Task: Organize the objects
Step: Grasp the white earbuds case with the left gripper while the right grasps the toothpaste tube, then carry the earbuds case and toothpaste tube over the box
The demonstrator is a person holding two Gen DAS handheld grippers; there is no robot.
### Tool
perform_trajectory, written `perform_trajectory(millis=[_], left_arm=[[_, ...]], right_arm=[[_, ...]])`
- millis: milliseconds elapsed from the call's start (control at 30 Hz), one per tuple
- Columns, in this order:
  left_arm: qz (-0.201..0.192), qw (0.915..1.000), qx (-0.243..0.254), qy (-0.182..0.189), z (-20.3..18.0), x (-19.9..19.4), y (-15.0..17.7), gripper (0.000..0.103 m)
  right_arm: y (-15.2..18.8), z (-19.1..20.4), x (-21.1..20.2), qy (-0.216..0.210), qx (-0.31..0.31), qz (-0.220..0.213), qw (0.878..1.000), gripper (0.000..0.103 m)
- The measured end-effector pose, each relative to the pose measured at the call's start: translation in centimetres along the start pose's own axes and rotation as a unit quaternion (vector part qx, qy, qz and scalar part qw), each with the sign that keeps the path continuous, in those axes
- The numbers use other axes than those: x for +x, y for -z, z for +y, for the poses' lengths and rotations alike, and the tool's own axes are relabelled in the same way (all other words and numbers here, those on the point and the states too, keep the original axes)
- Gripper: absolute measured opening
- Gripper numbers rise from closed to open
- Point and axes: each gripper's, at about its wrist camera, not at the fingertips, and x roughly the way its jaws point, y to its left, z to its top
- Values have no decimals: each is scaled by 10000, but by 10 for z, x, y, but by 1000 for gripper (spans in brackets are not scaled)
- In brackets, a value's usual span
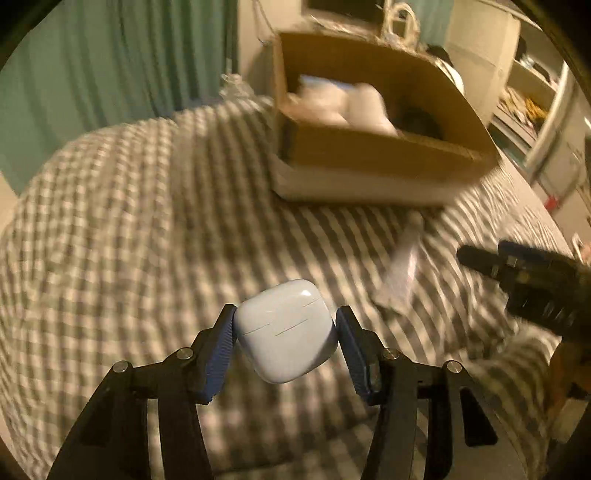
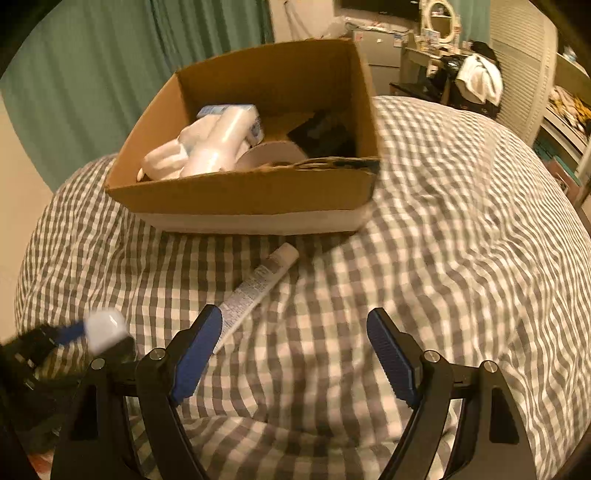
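Left gripper (image 1: 285, 332): both blue ribbed pads are pressed against the sides of a small white rounded plastic earbud case (image 1: 286, 330), which is held clear of the bedding. From the right wrist view the same gripper (image 2: 94, 332) appears blurred at the lower left, with the case (image 2: 105, 328) at its tip.

Right gripper (image 2: 293, 347): jaws stand wide apart with nothing between them and nothing touching the pads. It hangs above the bedding, on the near side of the box.

Surface: a grey-and-white checked fabric bedcover (image 2: 443, 240), rumpled in places. An open brown cardboard box with a white lower band (image 2: 240, 195) sits on it. Inside the box are white plastic-wrapped packages (image 2: 207, 147), a pale round item and something dark at the right end; that dark item cannot be identified. A slim white printed tube (image 2: 255, 290) lies on the cover just in front of the box, its far end near the box's front wall, its near end beside the right gripper's left finger. The held case is well apart from the box, to its front left.

Room: teal curtains (image 2: 110, 74) hang behind and left of the box. Behind and right of it are a table with a round mirror (image 2: 441, 18), a chair draped with a white cloth (image 2: 480, 81), and shelving (image 2: 565, 118).
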Motion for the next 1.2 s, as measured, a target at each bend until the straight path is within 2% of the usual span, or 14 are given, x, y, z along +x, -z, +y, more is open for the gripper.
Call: perform_trajectory(millis=[200,367,433,500,533,633,733,933,1200], left_arm=[[-196,9988,-267,-352,35,3,-17,55],[-152,9985,-387,-354,55,11,-20,55],[-119,9986,-419,-309,56,15,-20,55],[-69,9987,-426,-271,56,20,-19,55],[-41,9987,-427,-258,56,21,-19,55],[9,9987,-446,-243,56,17,-13,55],[13,9989,-399,-249,53,9,-5,55],[-144,9992,-159,-329,37,-25,3,55],[-465,9982,2,-387,28,-78,-3,55]], right_arm=[[-22,18,41,-132,-168,428,9989,77],[-30,27,81,-154,-98,818,9965,62],[-27,29,94,-75,-148,1001,9948,59],[-25,31,99,-20,-197,1036,9944,58],[-25,31,99,-24,-205,1028,9945,52],[-23,29,93,-1,-169,922,9956,31],[-19,29,82,-61,-180,800,9966,23],[-15,38,43,-138,-418,468,9979,20],[-8,49,-25,-327,-746,11,9967,20]])
